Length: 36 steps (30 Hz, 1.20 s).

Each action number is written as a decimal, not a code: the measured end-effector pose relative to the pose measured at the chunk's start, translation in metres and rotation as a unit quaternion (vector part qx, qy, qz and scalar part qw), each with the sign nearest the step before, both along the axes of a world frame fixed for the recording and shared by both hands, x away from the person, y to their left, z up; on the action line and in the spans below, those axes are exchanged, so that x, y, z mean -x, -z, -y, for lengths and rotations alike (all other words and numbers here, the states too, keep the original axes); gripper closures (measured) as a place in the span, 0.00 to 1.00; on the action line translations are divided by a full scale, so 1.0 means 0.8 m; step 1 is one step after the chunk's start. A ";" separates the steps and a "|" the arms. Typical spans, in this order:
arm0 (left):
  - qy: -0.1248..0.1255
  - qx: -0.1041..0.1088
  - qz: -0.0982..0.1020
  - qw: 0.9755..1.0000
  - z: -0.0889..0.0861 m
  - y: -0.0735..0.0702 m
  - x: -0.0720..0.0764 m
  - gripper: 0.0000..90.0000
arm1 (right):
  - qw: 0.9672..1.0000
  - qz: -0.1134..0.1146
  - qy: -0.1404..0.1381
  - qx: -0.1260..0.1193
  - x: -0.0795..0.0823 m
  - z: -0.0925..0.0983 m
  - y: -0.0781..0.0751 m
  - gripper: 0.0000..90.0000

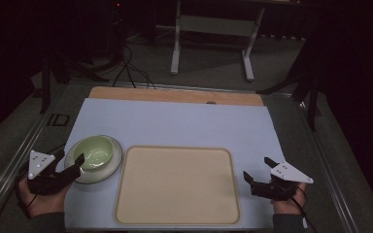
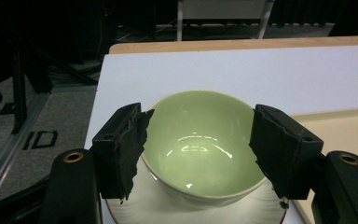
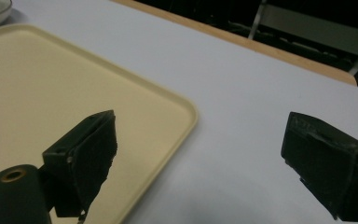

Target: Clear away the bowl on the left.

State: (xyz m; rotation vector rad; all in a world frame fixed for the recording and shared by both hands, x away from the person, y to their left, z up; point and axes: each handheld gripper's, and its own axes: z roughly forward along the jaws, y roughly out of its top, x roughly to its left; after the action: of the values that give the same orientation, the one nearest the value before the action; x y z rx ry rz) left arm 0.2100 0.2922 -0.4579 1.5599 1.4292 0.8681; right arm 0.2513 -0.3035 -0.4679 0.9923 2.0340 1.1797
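— How are your hands set?

— My left hand (image 1: 41,196) lies low at the near left corner of the desk (image 1: 184,124), forearm coming in from the bottom edge, and my left gripper (image 1: 75,164) points forward and a little toward the middle. My right hand (image 1: 286,199) sits at the near right corner, with my right gripper (image 1: 257,170) angled inward and held level over the pale desk cover.

— Where is the bowl against your left jaws?

— The green bowl (image 2: 205,144) stands on a white plate (image 2: 191,212), and both sit straight ahead between my left jaws. One jaw is just beside the bowl's left rim, the other just beside its right rim. From above, the jaw tips reach the plate's near-left edge.

— Are those jaws gripping it?

— No, they are spread wide, about as wide as the bowl. I cannot tell whether the pads brush the rim; I see no pinch.

— And the right jaws?

— Spread wide too, with nothing between them. The beige tray (image 3: 51,93) lies ahead; its near corner runs past the left jaw, and bare desk cover lies under the right jaw. The bowl is well apart from them, beyond the tray's far corner.
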 end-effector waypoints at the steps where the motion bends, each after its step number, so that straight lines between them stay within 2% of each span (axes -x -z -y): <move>1: -0.002 0.001 0.001 1.000 -0.001 0.000 0.000 0.39 | 1.000 0.002 0.004 0.005 0.001 -0.003 0.001 0.11; 5: -0.005 0.005 0.002 1.000 -0.003 -0.001 0.002 0.39 | 1.000 0.007 0.003 0.002 0.001 -0.005 0.000 0.11; 6: -0.008 0.007 0.006 1.000 -0.003 -0.002 0.004 0.40 | 1.000 0.011 0.022 -0.009 0.001 -0.009 -0.002 0.11; 8: -0.010 0.002 0.007 1.000 -0.003 -0.003 0.004 0.39 | 1.000 0.011 0.022 -0.009 0.002 -0.011 -0.002 0.11; 12: -0.010 -0.004 0.006 1.000 -0.004 -0.004 0.002 0.39 | 0.999 0.020 0.030 0.000 0.003 -0.015 -0.001 0.10; 14: -0.006 0.003 0.009 1.000 -0.005 -0.005 0.002 0.40 | 0.999 0.019 0.027 0.003 0.003 -0.015 -0.001 0.10; 15: -0.007 0.000 0.015 1.000 -0.005 -0.006 0.002 0.40 | 0.999 0.019 0.028 0.005 0.003 -0.016 0.000 0.10; 23: -0.010 0.003 0.027 1.000 -0.007 -0.014 0.000 0.39 | 0.999 0.022 0.022 0.007 0.001 -0.017 0.001 0.10; 30: -0.016 0.000 0.031 0.999 -0.007 -0.025 -0.014 0.36 | 0.999 0.028 0.026 0.006 0.000 -0.015 0.001 0.10; 34: -0.020 0.012 0.025 0.999 -0.009 -0.022 -0.023 0.38 | 0.999 0.039 0.023 0.002 0.002 -0.013 -0.001 0.10; 36: -0.020 0.010 0.021 1.000 -0.009 -0.018 -0.026 0.38 | 0.999 0.043 0.023 0.002 0.002 -0.013 -0.001 0.10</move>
State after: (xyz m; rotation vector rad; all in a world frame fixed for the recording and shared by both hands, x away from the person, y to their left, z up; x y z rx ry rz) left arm 0.2307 0.2990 -0.4432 1.4954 1.4385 0.9025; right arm 0.2501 -0.2930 -0.4667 0.9650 1.9358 1.1726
